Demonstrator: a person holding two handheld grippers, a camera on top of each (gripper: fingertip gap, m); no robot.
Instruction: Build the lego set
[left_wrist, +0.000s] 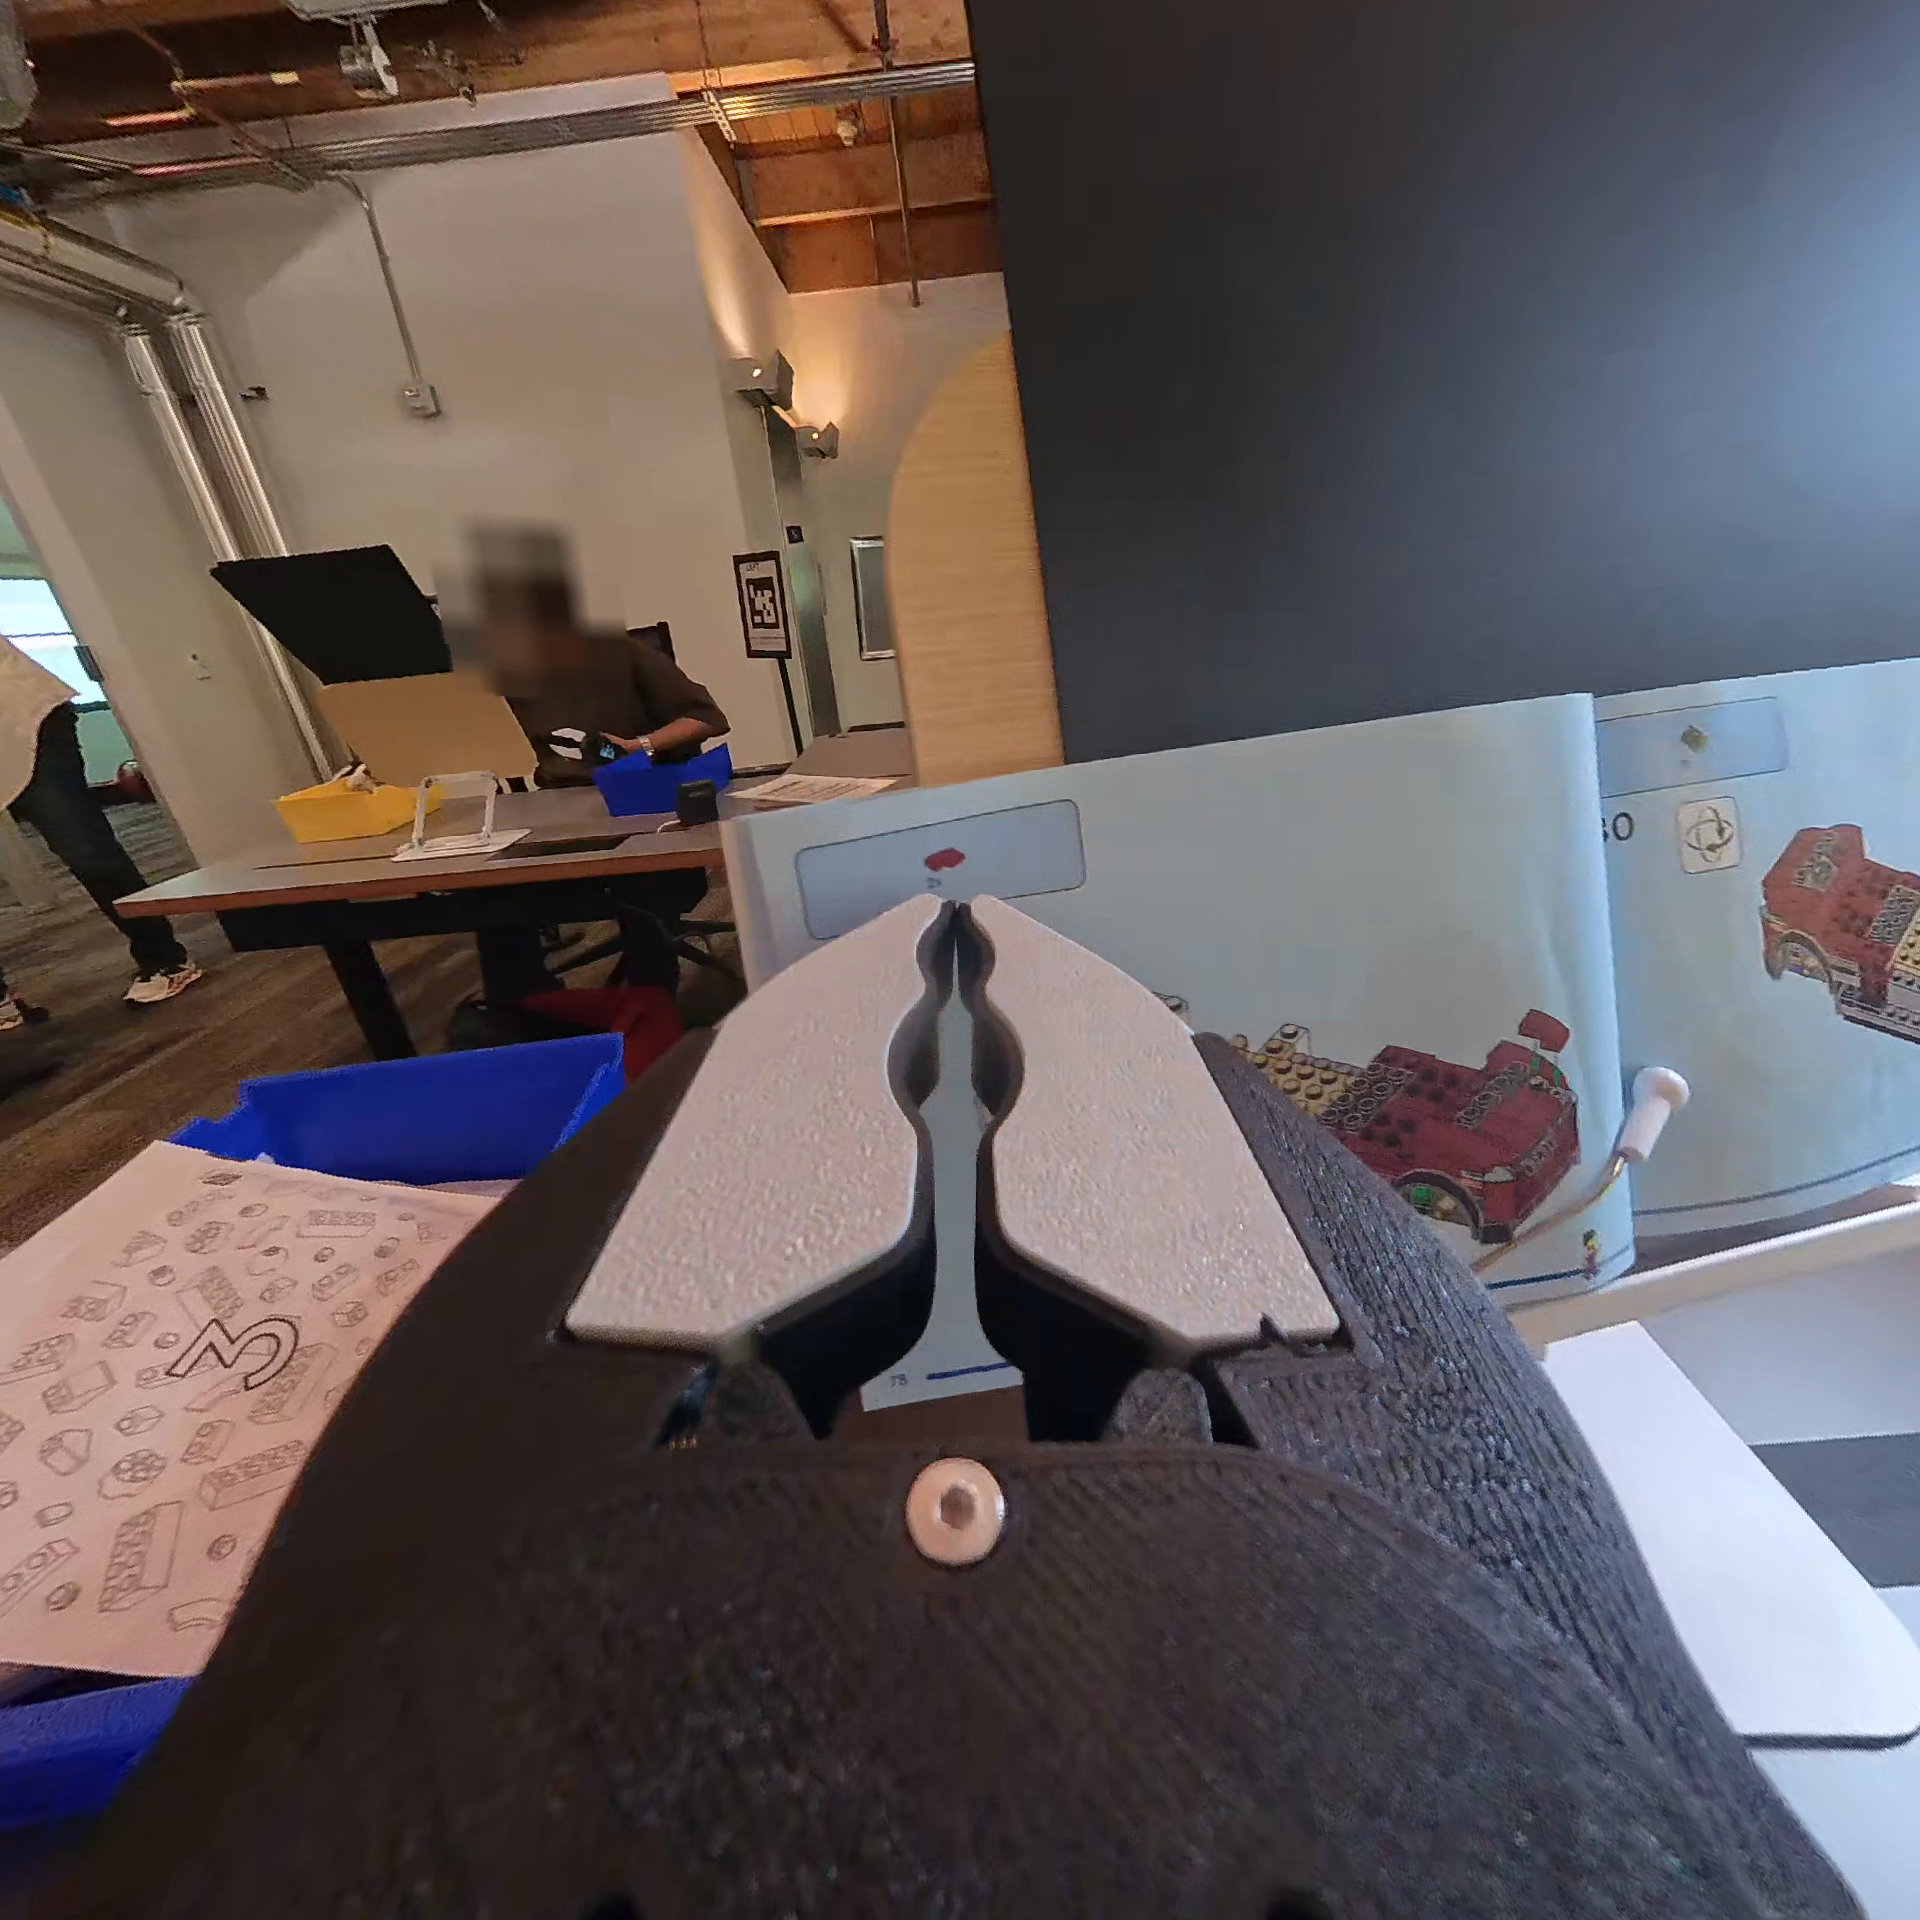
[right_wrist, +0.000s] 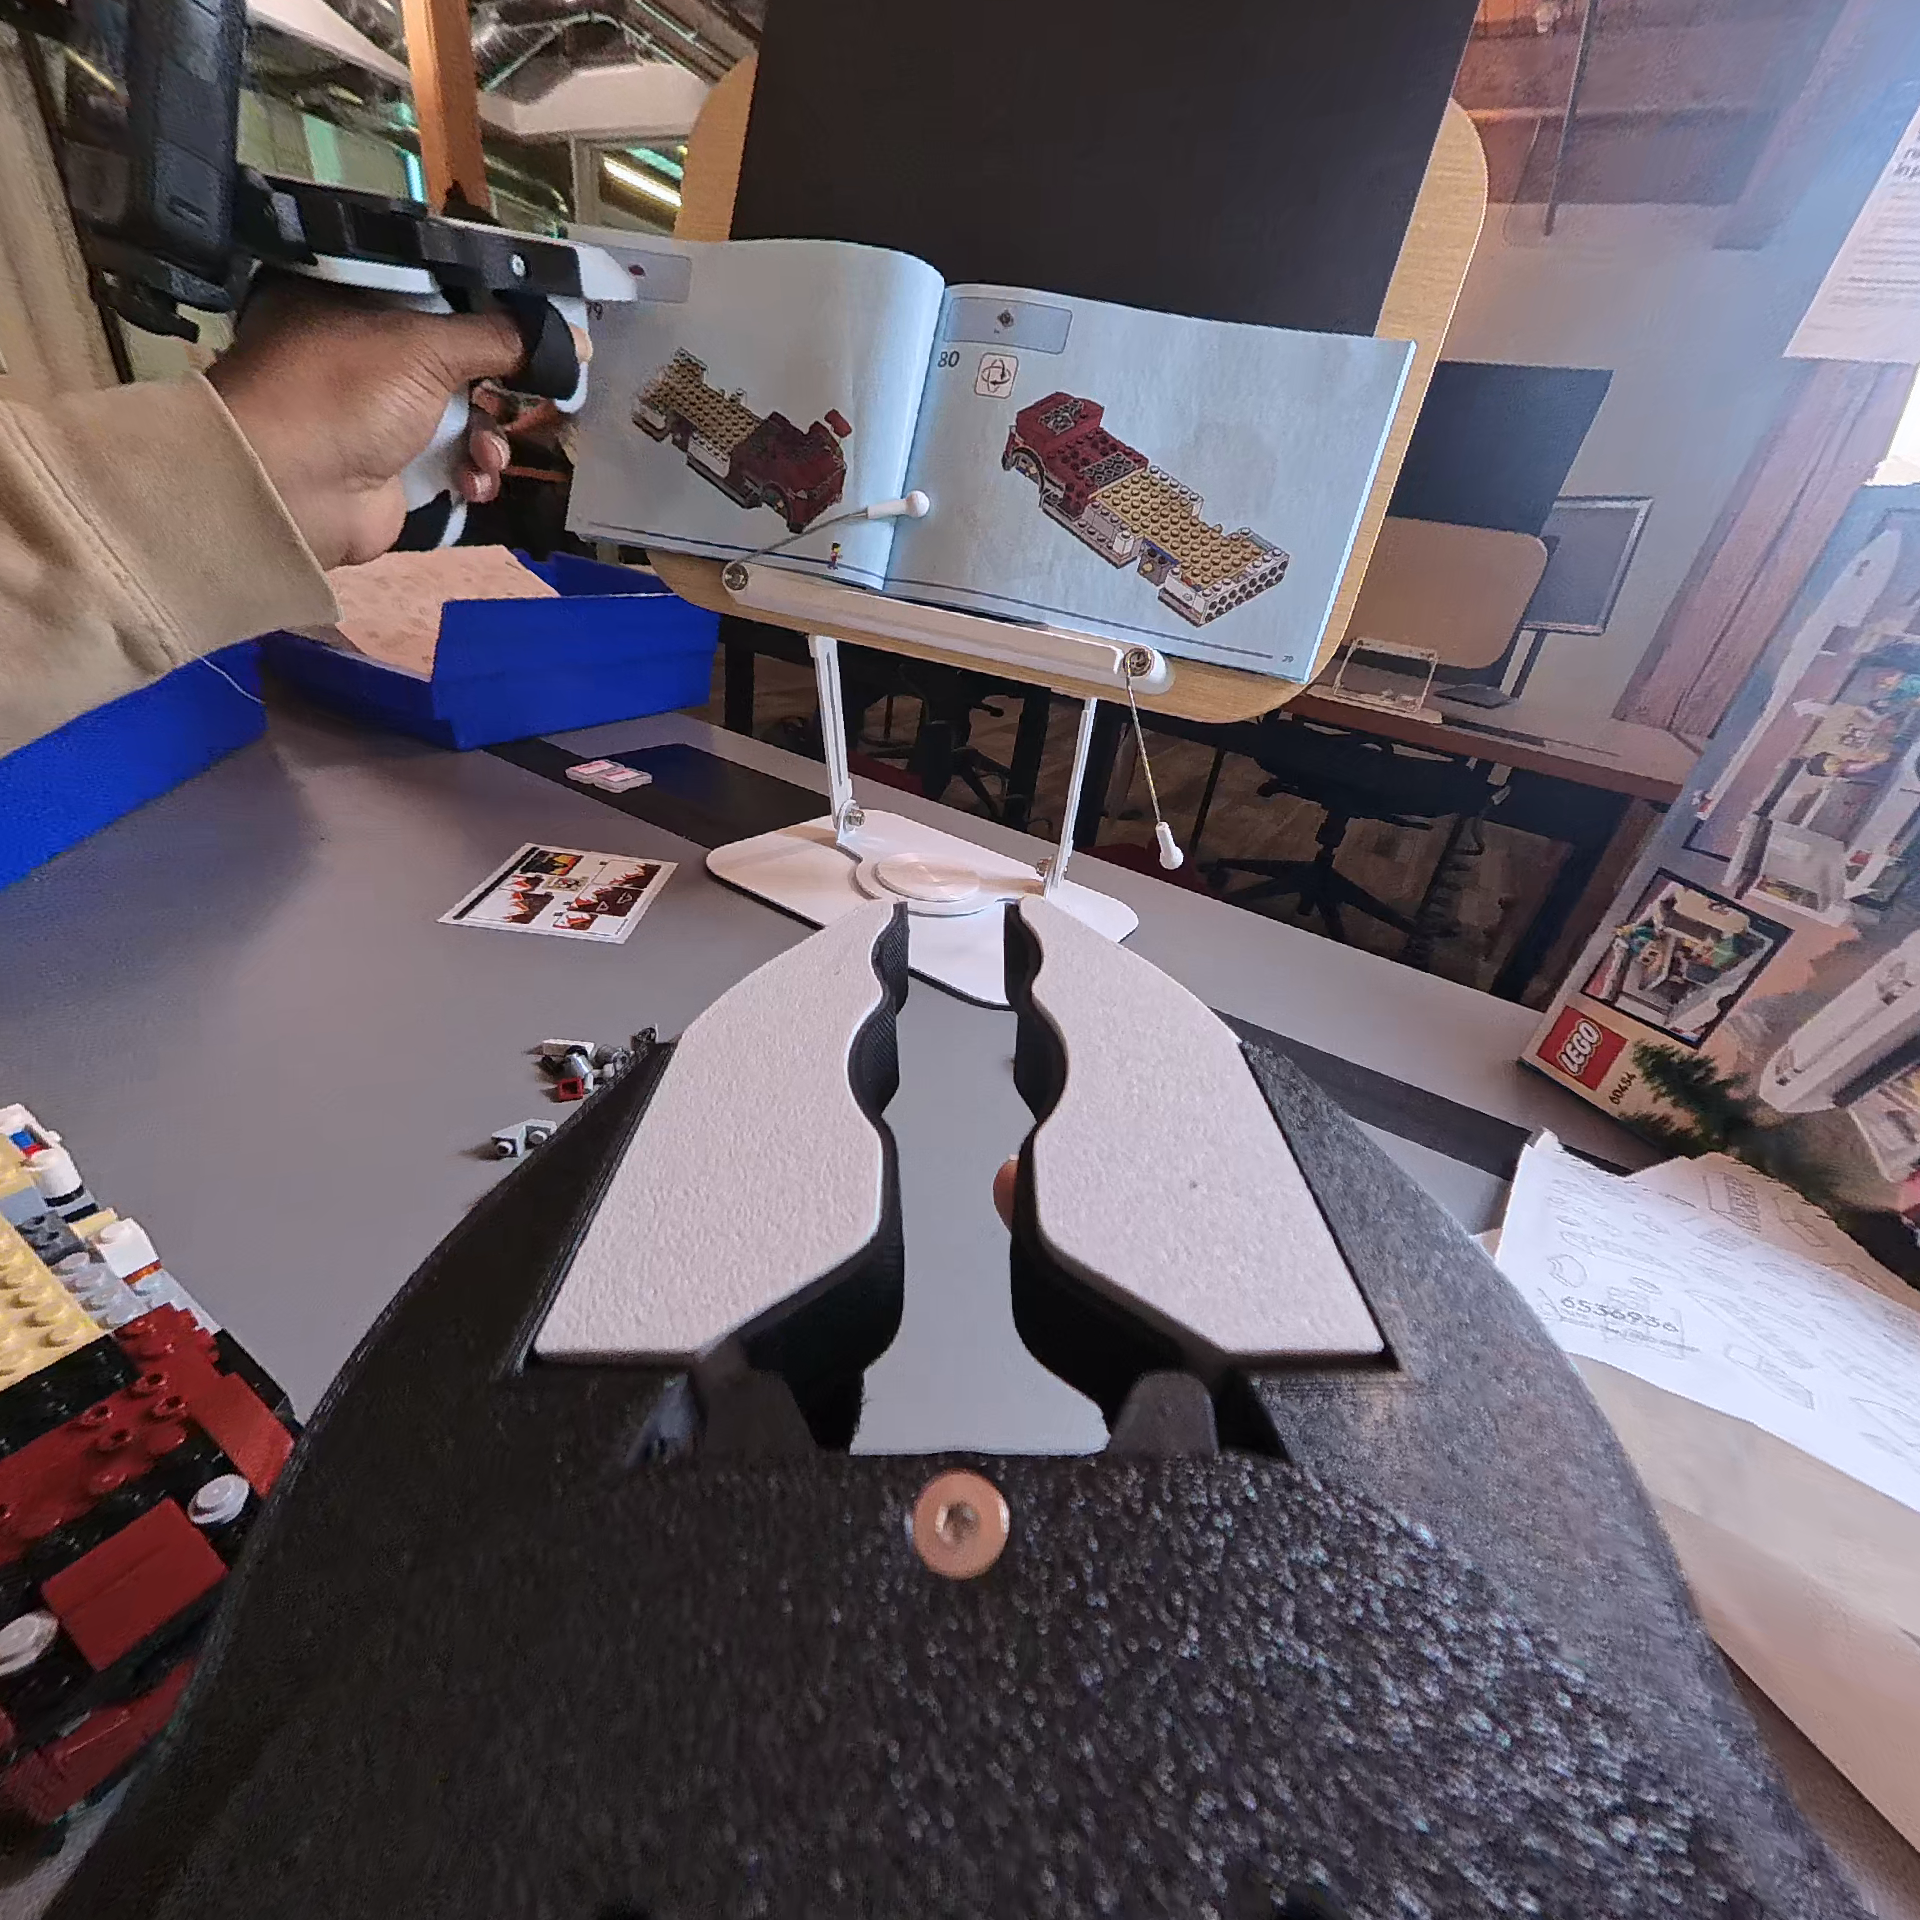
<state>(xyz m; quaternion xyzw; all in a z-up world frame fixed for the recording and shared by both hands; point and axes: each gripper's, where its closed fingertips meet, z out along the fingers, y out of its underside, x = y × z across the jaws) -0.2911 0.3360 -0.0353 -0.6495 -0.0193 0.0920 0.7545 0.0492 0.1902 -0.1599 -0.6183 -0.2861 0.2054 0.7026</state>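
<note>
My left gripper (left_wrist: 956, 909) is shut, its pads together with nothing between them. It points at the upper left of an open instruction booklet (left_wrist: 1299, 883) on a stand. In the right wrist view the left gripper (right_wrist: 623, 272), held by a hand, has its tip at the top left corner of the booklet (right_wrist: 1039, 447). Whether the tip touches the page I cannot tell. My right gripper (right_wrist: 954, 914) is open and empty, hovering above the grey table (right_wrist: 260, 987), just short of the stand's white base (right_wrist: 800, 862).
A partly built red, tan and black brick model (right_wrist: 94, 1403) sits at the lower left. Small loose grey pieces (right_wrist: 582, 1060) and a sticker sheet (right_wrist: 558, 891) lie on the table. Blue bins (right_wrist: 582, 655) stand at the back left, a toy set box (right_wrist: 1766, 935) and printed paper (right_wrist: 1714, 1299) at the right. The gap from one gripper's tips to the other's is roughly 40 centimeters.
</note>
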